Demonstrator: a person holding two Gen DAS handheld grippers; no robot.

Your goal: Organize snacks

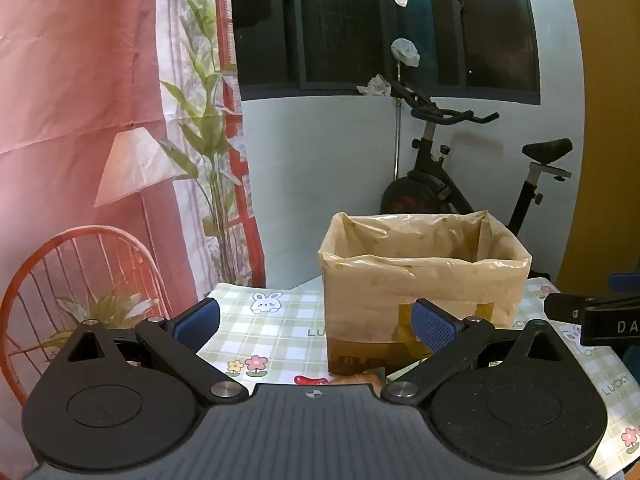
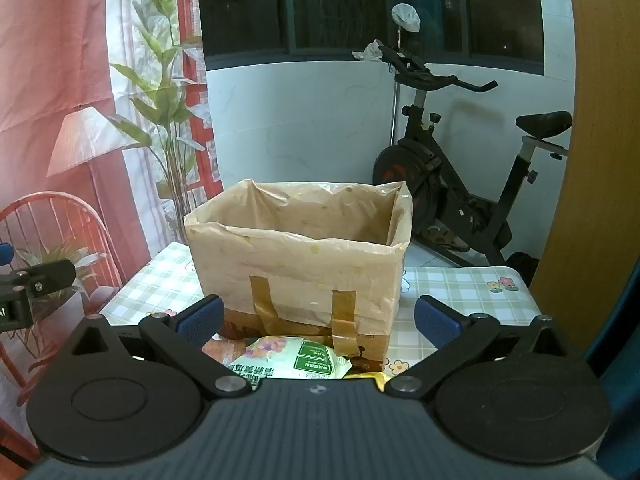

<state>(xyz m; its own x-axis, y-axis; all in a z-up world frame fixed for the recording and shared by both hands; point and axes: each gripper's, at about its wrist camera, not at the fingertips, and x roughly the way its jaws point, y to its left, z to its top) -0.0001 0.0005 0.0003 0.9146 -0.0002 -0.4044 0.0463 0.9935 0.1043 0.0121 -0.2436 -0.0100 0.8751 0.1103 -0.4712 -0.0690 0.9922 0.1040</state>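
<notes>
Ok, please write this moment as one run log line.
left gripper: open, empty | right gripper: open, empty | lined box: on table | snack packet: before box, untouched

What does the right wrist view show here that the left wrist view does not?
Only the right wrist view: a white-and-green snack packet lying in front of the box, between the open right tongs, and two tape strips down the box front.

Only the left wrist view: a bunny print on the tablecloth and a red wrapper edge below the open left tongs.

Both: the plastic-lined cardboard box on the checked tablecloth, and the exercise bike behind.
</notes>
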